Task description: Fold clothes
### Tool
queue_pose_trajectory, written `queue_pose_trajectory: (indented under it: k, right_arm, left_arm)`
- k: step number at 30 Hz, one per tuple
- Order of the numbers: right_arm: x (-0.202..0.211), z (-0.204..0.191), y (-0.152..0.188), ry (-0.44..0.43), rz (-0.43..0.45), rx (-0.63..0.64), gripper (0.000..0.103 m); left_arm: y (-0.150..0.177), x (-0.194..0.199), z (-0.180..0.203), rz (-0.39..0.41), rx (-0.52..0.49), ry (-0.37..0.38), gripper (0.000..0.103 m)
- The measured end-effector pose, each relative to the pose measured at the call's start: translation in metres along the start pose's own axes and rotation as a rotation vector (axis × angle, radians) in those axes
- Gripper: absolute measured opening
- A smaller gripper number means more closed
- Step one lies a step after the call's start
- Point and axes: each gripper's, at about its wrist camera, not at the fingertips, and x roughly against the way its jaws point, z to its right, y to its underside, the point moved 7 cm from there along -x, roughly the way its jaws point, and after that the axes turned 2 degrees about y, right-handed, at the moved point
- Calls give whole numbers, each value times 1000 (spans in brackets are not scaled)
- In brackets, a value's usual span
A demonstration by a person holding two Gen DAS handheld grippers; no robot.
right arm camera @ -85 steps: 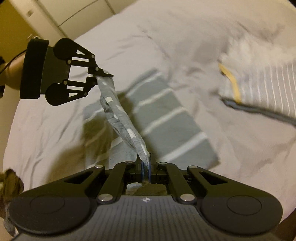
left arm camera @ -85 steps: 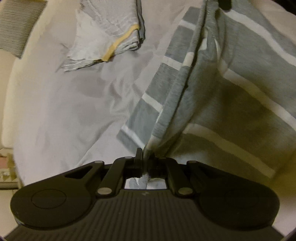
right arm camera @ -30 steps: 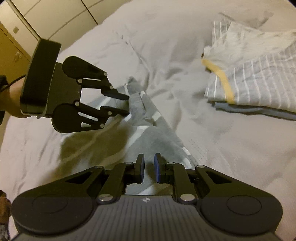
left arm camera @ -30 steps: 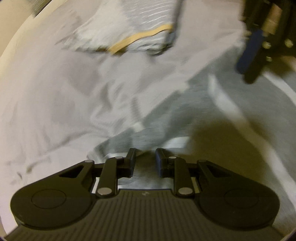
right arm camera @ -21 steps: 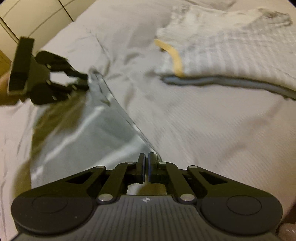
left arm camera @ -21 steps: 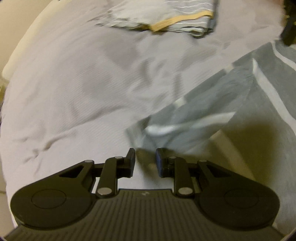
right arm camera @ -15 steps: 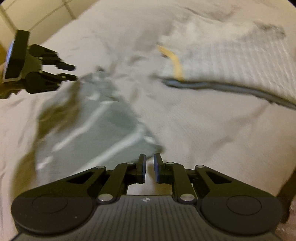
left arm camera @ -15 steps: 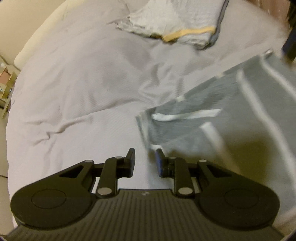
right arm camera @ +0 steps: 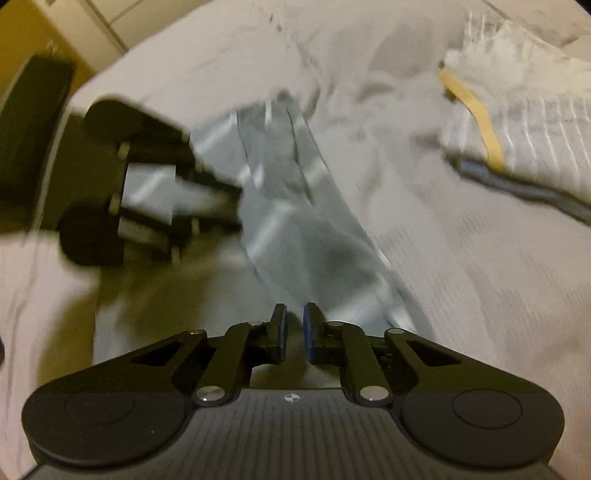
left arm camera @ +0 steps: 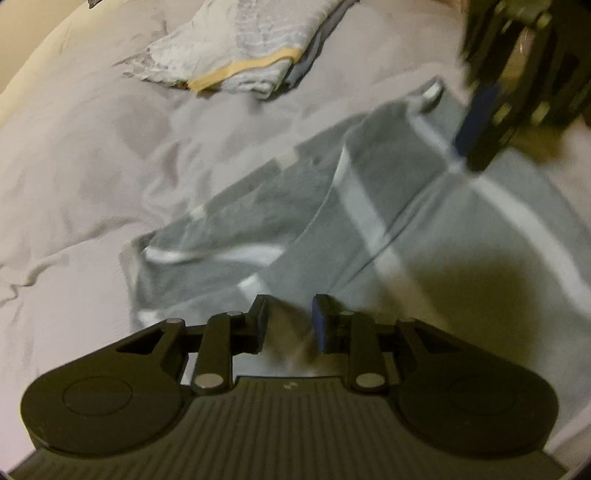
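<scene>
A grey garment with white stripes (left arm camera: 369, 236) lies loosely folded on the bed sheet (left arm camera: 92, 155), also seen as the grey garment (right arm camera: 295, 221) in the right wrist view. My left gripper (left arm camera: 290, 321) hovers open over the garment's near edge, nothing pinched between its pads. It shows blurred as the left gripper (right arm camera: 238, 206) on the left in the right wrist view. My right gripper (right arm camera: 294, 332) is low over the garment's other end. Its jaws are closing with a narrow gap left, and I cannot tell whether cloth is between them. It appears as the right gripper (left arm camera: 476, 158) at top right.
A folded stack of pale striped clothes with a yellow band (left arm camera: 240, 48) lies farther back on the bed, seen as the folded stack (right arm camera: 517, 122) at right. Wrinkled sheet surrounds the garment. Cabinet doors (right arm camera: 92, 14) stand beyond the bed's far edge.
Both grippers have let go of the garment that hung bunched between them; it now lies flat on the bed. Both have come down close over its ends, nearer to each other.
</scene>
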Motion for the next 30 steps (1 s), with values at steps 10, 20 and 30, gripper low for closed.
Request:
queue_pose_trajectory:
  k: [10,20,30]
  right_arm:
    - [46,-61,16,-85,21,106,19]
    - [14,-117,82,-79,-96,116,19]
    - [42,-138,69,54,50,69,25]
  left_arm:
    - [43,70,48,-48,154,29,23]
    - [106,71,74,-104,208,-59,24]
    - [105,97,63,21,180,-136,28]
